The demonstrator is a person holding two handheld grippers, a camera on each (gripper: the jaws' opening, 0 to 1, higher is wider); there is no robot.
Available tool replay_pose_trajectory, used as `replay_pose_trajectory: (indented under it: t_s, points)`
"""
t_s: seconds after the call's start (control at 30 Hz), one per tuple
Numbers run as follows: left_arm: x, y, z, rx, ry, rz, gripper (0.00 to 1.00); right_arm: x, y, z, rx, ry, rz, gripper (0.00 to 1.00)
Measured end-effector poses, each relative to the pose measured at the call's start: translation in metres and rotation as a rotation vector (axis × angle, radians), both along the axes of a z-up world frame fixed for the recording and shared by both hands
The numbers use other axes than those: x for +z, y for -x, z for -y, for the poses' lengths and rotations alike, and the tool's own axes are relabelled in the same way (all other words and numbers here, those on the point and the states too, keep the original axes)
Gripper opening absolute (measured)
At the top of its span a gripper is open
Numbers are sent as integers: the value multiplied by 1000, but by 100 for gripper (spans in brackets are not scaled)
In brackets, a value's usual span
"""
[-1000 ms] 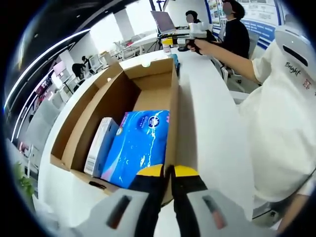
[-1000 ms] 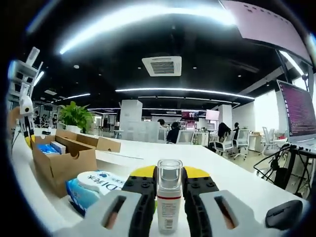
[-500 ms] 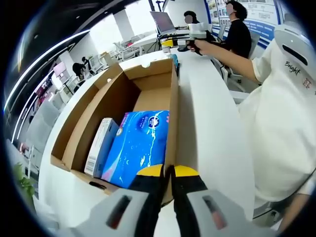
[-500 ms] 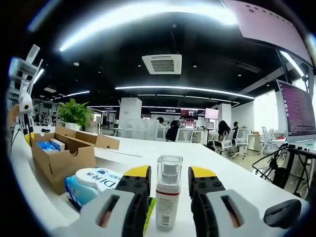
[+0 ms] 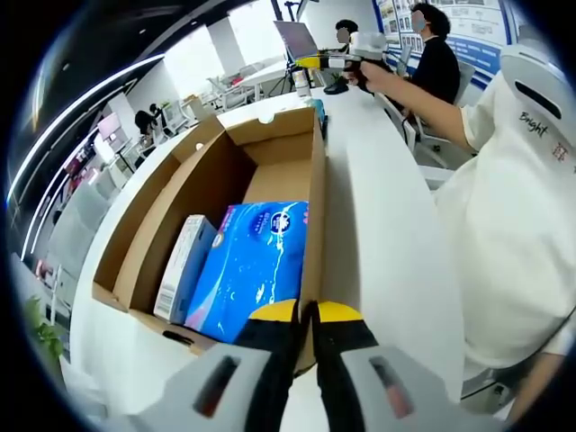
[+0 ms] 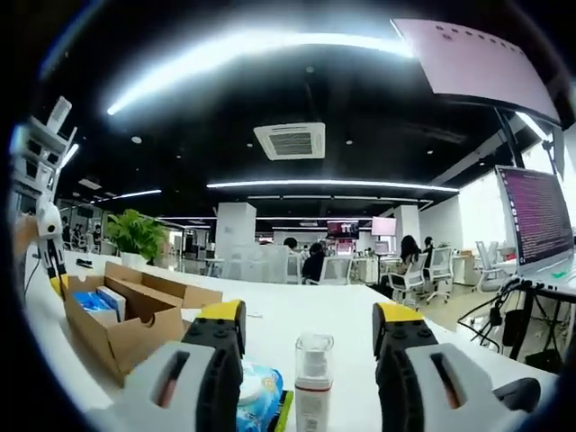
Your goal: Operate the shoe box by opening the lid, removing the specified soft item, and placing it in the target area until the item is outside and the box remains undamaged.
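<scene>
The open cardboard shoe box (image 5: 207, 171) lies lengthways on the white table. A soft blue pack (image 5: 256, 261) and a white carton (image 5: 184, 265) lie inside it. My left gripper (image 5: 309, 315) is shut on the near end of the box's right wall. My right gripper (image 6: 309, 312) hangs open above the table, its jaws wide apart. Below and between them stands a small bottle with a clear cap (image 6: 312, 387), untouched, and a blue wipes pack (image 6: 261, 396) lies beside it. The right gripper (image 5: 328, 61) also appears far down the table in a hand.
In the right gripper view the box (image 6: 117, 333) sits at the left with the left gripper (image 6: 49, 243) at its far end. A monitor (image 6: 531, 216) and a dark mouse (image 6: 526, 394) are at the right. A person's white sleeve (image 5: 513, 207) borders the table (image 5: 378, 225).
My right gripper let go of the bottle, opened wide and rose above it; the bottle now stands free on the table. The left gripper and the box have not moved.
</scene>
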State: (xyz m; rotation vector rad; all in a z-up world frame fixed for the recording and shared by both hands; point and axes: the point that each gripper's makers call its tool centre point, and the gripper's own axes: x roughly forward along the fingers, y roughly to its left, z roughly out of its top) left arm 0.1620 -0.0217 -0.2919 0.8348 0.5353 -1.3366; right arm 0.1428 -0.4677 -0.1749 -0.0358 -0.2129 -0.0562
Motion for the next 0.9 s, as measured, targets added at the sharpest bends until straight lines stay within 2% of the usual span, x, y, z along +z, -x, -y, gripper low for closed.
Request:
replay_pose_trajectory:
  t_s: [0.07,0.2,0.47,0.57,0.63,0.77,0.83,0.9]
  points:
    - [0,0,0,3,1,-5,5,5,2,-5,9,-2,4,65]
    - [0,1,0,-8,-1,4,5,18,4,-17,35,37,26,63]
    - [0,1,0,-13,4,10,5,25,3,-31,36,107,-9,54]
    - [0,0,0,-12,4,9,5,29,2,-39,69,95,17,53]
    - [0,0,0,-13,6,10,5,27,-1,-46,95,70,4,53]
    - [0,0,1,-14,8,10,5,27,-5,-58,116,91,-7,53]
    - [0,0,1,-15,7,4,5,28,-8,-64,120,102,-14,47]
    - [0,0,1,-18,8,4,5,30,-8,-66,127,99,-8,47]
